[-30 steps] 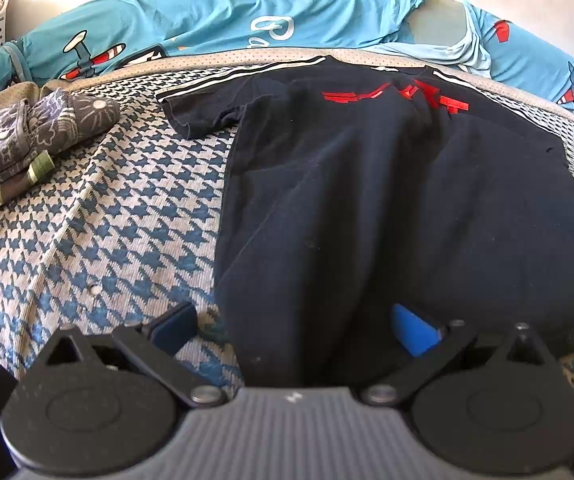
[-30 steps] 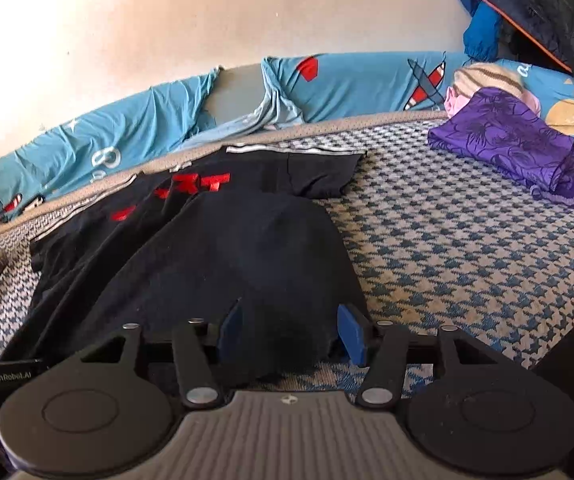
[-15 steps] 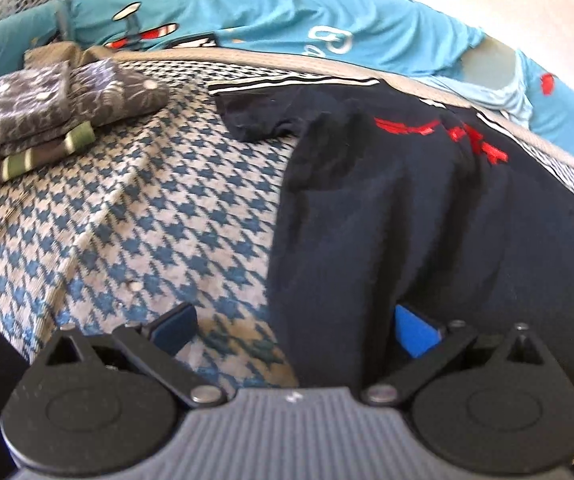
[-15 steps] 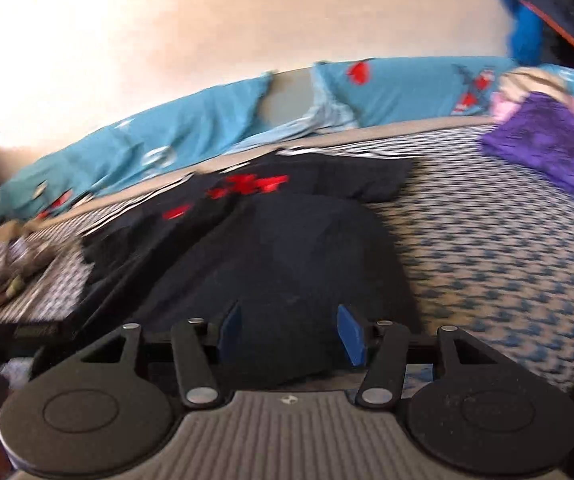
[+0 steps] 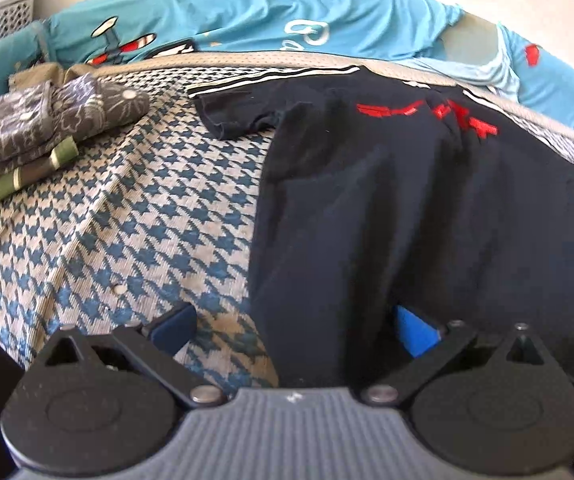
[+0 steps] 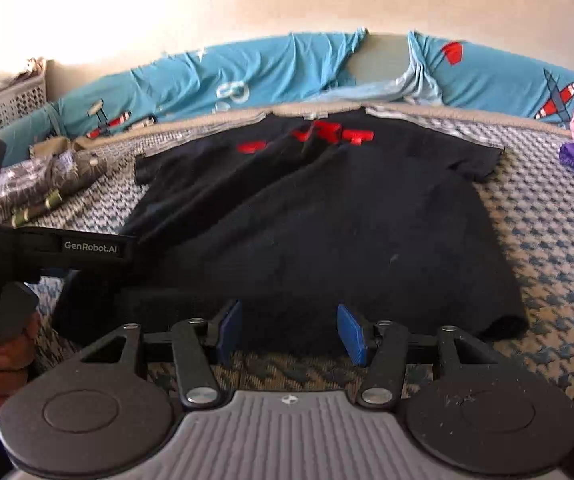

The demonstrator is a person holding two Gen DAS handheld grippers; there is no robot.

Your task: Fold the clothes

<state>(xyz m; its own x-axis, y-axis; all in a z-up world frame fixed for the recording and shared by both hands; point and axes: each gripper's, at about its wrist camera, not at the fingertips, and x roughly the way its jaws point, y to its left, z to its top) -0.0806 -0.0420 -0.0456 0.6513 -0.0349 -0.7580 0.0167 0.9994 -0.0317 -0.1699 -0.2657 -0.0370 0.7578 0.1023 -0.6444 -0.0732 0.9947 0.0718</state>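
— Why is the black T-shirt [image 6: 319,216] spread flat on the bed [image 6: 559,248], mid-frame?

— So I can fold it. My right gripper [image 6: 290,330] hovers at its hem, fingers [image 6: 351,334] half apart, holding nothing.

— And the left gripper [image 5: 293,326]?

— Its fingers [image 5: 173,324] stand wide, straddling the shirt's left edge, lower centre, nothing gripped.

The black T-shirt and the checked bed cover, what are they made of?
The black T-shirt looks like soft knit cloth, maybe cotton: matte, no shine, lying in loose folds, with a flat red print near the collar. The checked bed cover looks like thicker woven or knitted fabric, since fine ribbed lines run through its blue-and-cream pattern. The exact fibre of either cannot be told.
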